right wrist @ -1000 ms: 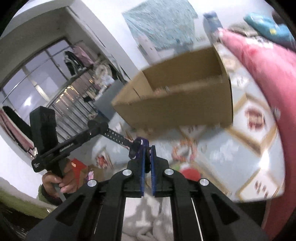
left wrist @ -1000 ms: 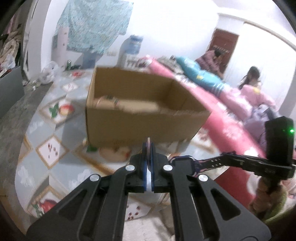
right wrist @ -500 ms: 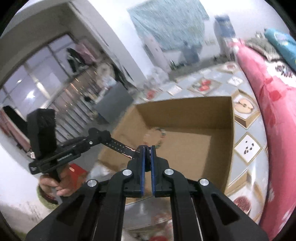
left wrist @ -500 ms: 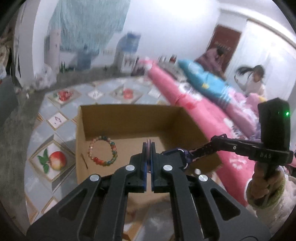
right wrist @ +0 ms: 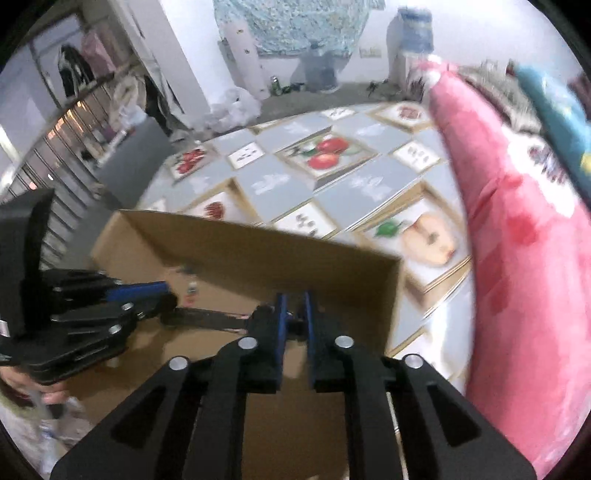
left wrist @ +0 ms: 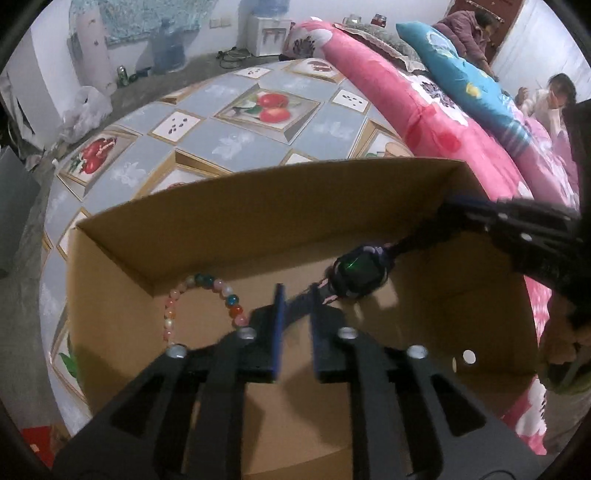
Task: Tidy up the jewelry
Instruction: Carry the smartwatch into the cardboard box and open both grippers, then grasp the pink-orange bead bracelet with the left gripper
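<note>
An open cardboard box [left wrist: 258, 221] stands on the patterned floor mat. A bracelet of coloured beads [left wrist: 203, 299] lies on its bottom at the left. A dark watch [left wrist: 360, 273] with a green glint on its face hangs over the box floor. Its strap runs between the jaws of my left gripper [left wrist: 297, 295], which are opening, and the pads stand off the strap. My right gripper [left wrist: 410, 243] reaches in from the right at the watch's other end. In the right wrist view the strap [right wrist: 210, 317] stretches from the left gripper [right wrist: 166, 295] to the right gripper [right wrist: 294, 301], whose jaws are opening too.
A pink quilted bed [left wrist: 406, 110] runs along the right of the fruit-patterned mat [left wrist: 258, 107]. Two people [left wrist: 476, 22] are at the far end of the bed. A white plastic bag [left wrist: 85, 110] and a water dispenser [right wrist: 410, 33] stand by the back wall.
Both grippers carried the watch from in front of the box to over its inside and tilted down. Their jaws, shut on the strap before, have now parted.
</note>
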{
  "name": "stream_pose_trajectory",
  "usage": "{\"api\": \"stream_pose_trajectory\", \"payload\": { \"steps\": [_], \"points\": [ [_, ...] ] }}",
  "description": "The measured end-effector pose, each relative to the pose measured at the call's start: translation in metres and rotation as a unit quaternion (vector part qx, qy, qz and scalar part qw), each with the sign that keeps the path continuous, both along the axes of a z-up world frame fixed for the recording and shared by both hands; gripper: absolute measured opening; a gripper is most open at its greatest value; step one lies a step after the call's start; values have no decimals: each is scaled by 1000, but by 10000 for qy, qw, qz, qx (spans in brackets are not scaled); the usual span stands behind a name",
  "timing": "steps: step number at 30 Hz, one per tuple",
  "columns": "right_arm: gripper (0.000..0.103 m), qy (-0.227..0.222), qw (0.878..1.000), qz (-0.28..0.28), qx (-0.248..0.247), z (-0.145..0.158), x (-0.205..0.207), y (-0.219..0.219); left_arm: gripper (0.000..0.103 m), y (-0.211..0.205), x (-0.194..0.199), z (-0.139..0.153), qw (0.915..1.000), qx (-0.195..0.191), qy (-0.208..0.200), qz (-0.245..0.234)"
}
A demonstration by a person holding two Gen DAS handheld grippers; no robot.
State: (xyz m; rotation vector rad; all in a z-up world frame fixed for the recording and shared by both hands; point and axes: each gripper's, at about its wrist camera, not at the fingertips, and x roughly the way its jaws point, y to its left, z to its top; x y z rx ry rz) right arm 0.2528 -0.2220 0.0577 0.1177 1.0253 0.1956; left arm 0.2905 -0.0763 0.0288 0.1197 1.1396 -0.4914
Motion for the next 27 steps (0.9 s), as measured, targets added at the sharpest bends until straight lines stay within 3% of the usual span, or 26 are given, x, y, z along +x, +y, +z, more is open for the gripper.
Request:
{"api": "stream_pose_trajectory", "payload": {
  "steps": [2, 9, 13, 16, 18, 22, 27],
  "points": [
    [26, -208, 9996, -26, -201, 3, -1, -4, 30, 2, -3, 2, 9999, -18, -121, 61],
    [26, -856, 9961, -191, -36, 32, -36, -27, 41, 20, -31, 37, 9966, -178, -775, 227],
    [27, -1180, 9924, -248, 228, 57, -84, -39, 58, 40, -71, 69, 9899, -379, -1347, 224],
    [46, -1500, 9873, -286, 432, 69, -132, -46, 74, 61, -115, 91, 9810, -666, -1818, 153],
    [52, -1733, 9830, -270, 546, 71, -170, -47, 81, 78, -148, 98, 9737, -906, -2090, 97],
    [69, -1821, 9806, -265, 679, 53, -233, -42, 87, 107, -200, 89, 9673, -1100, -2282, 125],
    [75, -1095, 9927, -357, 365, -8, -276, -14, 89, 117, -234, 37, 9788, -796, -1853, 355]
  ]
}}
